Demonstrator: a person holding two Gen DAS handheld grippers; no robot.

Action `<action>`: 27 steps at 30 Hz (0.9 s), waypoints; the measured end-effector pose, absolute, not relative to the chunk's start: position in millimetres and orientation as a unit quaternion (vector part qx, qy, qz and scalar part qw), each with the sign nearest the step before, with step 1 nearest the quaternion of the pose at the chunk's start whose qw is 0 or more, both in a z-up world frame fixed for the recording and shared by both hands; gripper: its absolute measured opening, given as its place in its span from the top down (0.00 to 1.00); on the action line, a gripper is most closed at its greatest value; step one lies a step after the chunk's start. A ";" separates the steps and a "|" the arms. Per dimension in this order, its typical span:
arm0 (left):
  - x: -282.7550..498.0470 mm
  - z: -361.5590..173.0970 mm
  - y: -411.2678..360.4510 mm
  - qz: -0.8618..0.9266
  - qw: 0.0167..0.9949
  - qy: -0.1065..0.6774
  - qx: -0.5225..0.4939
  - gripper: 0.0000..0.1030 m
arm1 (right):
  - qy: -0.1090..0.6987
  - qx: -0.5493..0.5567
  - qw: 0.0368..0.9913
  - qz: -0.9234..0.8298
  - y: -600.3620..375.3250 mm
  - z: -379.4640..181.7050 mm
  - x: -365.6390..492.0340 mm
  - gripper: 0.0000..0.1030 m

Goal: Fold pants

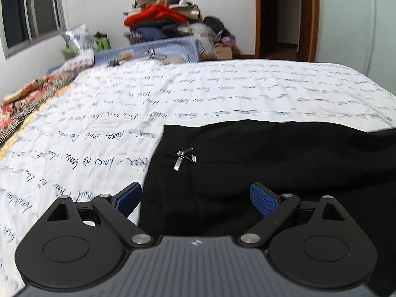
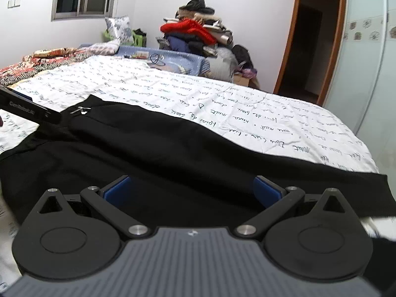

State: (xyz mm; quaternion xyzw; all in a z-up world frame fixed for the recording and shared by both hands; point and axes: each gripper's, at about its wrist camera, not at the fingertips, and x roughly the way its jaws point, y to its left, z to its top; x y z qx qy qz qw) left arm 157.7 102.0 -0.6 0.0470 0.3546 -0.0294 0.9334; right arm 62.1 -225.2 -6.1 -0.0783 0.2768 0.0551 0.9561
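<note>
Black pants [image 1: 272, 163] lie flat along the near edge of the bed [image 1: 198, 94]; left gripper [image 1: 195, 198] and right gripper [image 2: 191, 190] hover over them, both spread wide, holding nothing

Black on white, with blue at my fingertips

My plain black fabric pants [image 1: 272, 163] carry a silver metal zipper pull [image 1: 178, 162]; the white quilted bedspread [image 1: 198, 91] shows dark blue handwriting print; my gripper pads [image 2: 266, 190] are bright blue, and there's a red knitted garment [image 2: 190, 28] on the far pile.
</note>
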 end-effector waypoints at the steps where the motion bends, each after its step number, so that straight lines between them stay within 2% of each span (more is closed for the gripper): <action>1: 171.8 -3.6 111.0 -0.031 0.931 0.363 0.037 0.08 | 0.281 -0.077 0.955 0.062 -230.2 -6.1 71.4 0.00; 6: 224.5 -17.8 143.6 -0.039 0.923 0.384 0.003 0.08 | 0.279 -0.072 0.951 0.112 -250.0 -5.1 121.5 0.00; 13: 282.4 -36.1 151.7 -0.057 0.918 0.391 0.026 0.08 | 0.288 -0.072 0.946 0.130 -265.0 -8.0 195.1 0.00; 17: 306.1 -47.4 154.9 -0.065 0.917 0.393 0.019 0.08 | 0.317 -0.023 0.938 0.141 -276.8 -12.4 236.5 0.01; 19: 314.1 -52.0 155.7 -0.080 0.917 0.391 0.010 0.08 | 0.341 0.006 0.926 0.160 -280.9 -18.6 259.0 0.05; 24: 326.4 -59.0 153.7 -0.119 0.918 0.379 -0.011 0.08 | 0.394 0.064 0.883 0.245 -272.8 -41.0 298.7 0.09; 27: 327.9 -62.7 144.8 -0.131 0.919 0.373 -0.003 0.10 | 0.433 0.085 0.855 0.273 -264.5 -57.7 316.5 0.22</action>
